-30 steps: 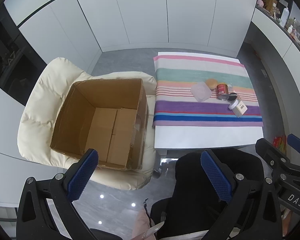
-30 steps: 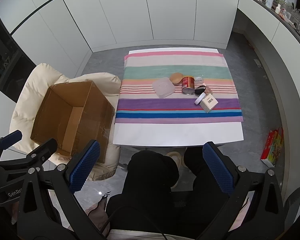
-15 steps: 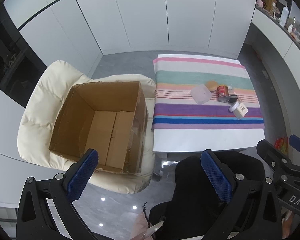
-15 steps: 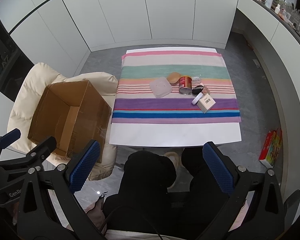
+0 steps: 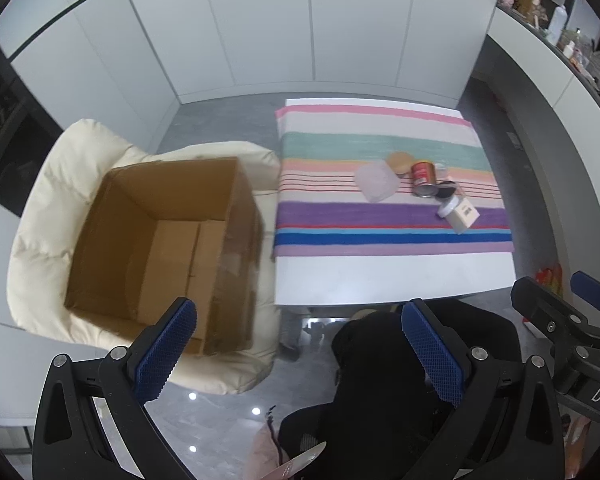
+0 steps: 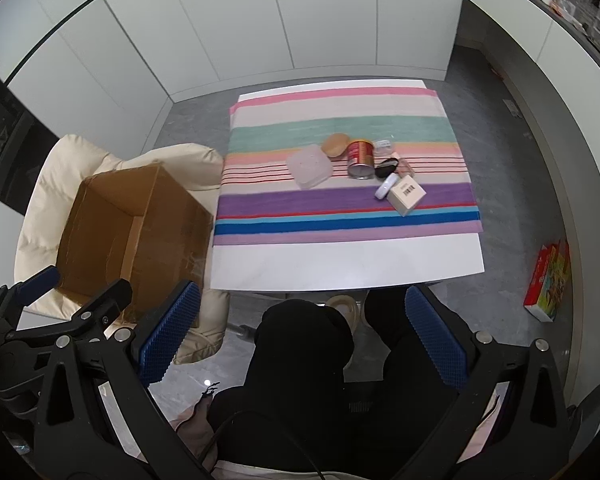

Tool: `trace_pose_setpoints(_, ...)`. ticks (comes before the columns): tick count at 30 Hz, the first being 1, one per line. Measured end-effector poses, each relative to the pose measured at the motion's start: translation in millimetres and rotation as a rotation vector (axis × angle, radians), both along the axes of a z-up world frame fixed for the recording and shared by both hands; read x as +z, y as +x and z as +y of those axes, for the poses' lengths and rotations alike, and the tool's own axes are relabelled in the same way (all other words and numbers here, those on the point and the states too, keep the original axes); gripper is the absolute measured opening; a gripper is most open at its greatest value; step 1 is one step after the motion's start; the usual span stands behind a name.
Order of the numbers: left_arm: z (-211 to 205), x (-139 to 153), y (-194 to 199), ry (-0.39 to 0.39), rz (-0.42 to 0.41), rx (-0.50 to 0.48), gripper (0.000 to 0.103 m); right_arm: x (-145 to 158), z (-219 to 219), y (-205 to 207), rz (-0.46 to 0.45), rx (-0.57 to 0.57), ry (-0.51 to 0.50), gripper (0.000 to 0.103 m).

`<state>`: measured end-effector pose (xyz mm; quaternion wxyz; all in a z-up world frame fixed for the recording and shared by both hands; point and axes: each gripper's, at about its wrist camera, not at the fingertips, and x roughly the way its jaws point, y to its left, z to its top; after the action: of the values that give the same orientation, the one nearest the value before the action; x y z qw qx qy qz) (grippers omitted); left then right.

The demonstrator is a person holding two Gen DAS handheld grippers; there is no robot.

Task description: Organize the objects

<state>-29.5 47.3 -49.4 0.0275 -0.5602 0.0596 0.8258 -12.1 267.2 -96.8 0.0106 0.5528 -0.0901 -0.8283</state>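
Hovering apart, right tongs [image 6: 300, 340], red can [image 6: 361, 159] far ahead

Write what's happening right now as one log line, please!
left gripper: open, empty | right gripper: open, empty | cardboard box: empty, on cream chair | red can, small items: on striped cloth
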Motion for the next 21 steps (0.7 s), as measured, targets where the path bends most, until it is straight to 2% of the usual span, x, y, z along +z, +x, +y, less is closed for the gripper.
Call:
trace_pose_setpoints(11,45.2,-15.3,-22.6,0.024,-0.022,-0.072,0.103,-11.8,55.2,-8.7,-0.004,-0.087,-0.003,0.103)
trace_pose_setpoints(15,63.4,-32.1,-33.8,0.039,-0.061,-0.098,0.103,-13.2,73.9,-9.6,0.094,-0.086,-0.049,0.103)
trace_pose_setpoints(21,80.1,-67.4,-56.8,-0.01,-0.065,-0.096,0.103,-26.0,94.6,-20.7,0.235,-0.041,-0.009,0.103)
